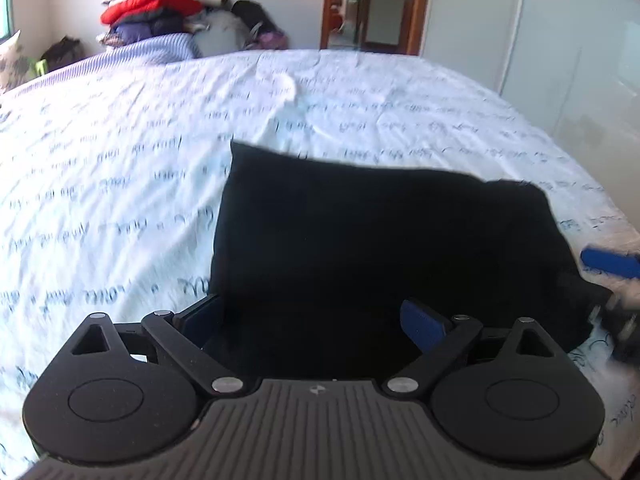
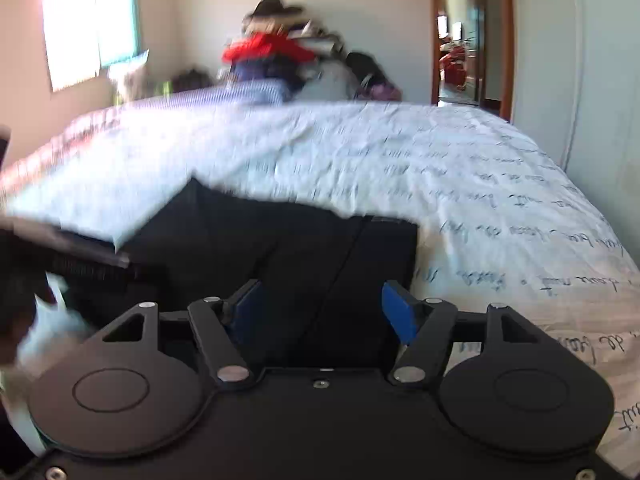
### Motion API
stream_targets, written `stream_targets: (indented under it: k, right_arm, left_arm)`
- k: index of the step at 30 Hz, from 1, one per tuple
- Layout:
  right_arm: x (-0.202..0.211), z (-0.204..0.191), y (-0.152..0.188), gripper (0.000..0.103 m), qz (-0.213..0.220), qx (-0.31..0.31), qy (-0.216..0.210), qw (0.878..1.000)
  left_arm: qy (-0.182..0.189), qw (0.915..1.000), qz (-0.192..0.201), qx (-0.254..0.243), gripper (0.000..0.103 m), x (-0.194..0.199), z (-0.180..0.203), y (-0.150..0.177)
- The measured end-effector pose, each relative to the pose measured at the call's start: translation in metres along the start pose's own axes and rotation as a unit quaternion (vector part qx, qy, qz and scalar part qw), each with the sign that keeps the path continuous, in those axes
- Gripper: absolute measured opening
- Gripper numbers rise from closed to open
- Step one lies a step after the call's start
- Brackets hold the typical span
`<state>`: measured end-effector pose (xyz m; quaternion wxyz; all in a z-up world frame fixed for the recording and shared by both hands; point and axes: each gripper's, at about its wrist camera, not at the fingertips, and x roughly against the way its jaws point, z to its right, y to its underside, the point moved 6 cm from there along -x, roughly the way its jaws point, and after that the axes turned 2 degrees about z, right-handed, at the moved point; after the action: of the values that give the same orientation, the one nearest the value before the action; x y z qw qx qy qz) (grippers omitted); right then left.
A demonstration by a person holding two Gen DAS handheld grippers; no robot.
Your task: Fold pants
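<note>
1. In the lower centre of the left wrist view: left tool (image 1: 320, 320), spread wide, blue pads apart, nothing between them but the dark cloth beneath.
2. Just beyond that tool, in the middle of the frame: black pants (image 1: 360, 240), folded into a compact block, lying flat on the bed (image 1: 120, 140).
3. At the right edge of the same frame: right tool (image 1: 610, 264), seen as a blurred blue pad beside the right end of the pants; touching or not, cannot tell.
4. In the lower centre of the right wrist view: right tool (image 2: 324, 316), also spread wide, pads apart, hovering over the near edge of the pants (image 2: 280, 248) without gripping them.
5. Across the pants in that view: a thin seam line running diagonally from the upper right corner toward the tool.
6. At the left edge of the right wrist view: left tool (image 2: 72, 256), blurred, over the left part of the pants.
7. Under everything: white bedsheet (image 2: 480, 200) printed with handwriting-style script, wrinkled.
8. In the upper part of both frames, past the far edge of the bed: pile of clothes (image 1: 160, 4) with a red garment on it, against the wall.
9. In the upper right: open doorway (image 2: 460, 40) with a wooden frame; in the upper left of the right wrist view, bright window (image 2: 88, 28).
</note>
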<state>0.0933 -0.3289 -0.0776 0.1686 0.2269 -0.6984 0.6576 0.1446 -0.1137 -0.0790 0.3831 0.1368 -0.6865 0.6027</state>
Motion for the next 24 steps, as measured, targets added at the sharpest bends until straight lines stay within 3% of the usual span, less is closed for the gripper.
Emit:
stream_targets:
  k: [1,5,7,8,14,24]
  right_arm:
    - [-0.006,-0.003,0.005,0.067,-0.019,0.013,0.007,1.000]
    - [0.009,-0.008,0.002,0.072,-0.004,0.007,0.018,1.000]
    - [0.018,-0.011,-0.005,0.087,0.020,-0.004,0.009,1.000]
    - [0.019,-0.014,-0.005,0.089,0.029,0.000,0.007,1.000]
    - [-0.002,-0.022,0.015,0.089,-0.020,0.044,0.039,0.998]
    - [0.021,-0.023,0.017,0.089,-0.004,0.018,0.057,0.998]
  left_arm:
    - [-0.004,1.0000,0.002,0.000,0.097,0.000,0.000,0.001]
    - [-0.019,0.9997,0.006,-0.015,0.096,0.004,0.003,-0.001]
    - [-0.031,0.9994,0.010,-0.015,0.097,0.005,0.005,-0.002]
    - [-0.036,0.9992,0.011,-0.015,0.097,0.005,0.006,-0.002]
    - [-0.053,0.9983,0.012,-0.021,0.097,0.010,0.015,0.004]
    - [-0.058,0.9979,0.018,-0.020,0.098,0.017,0.018,0.012]
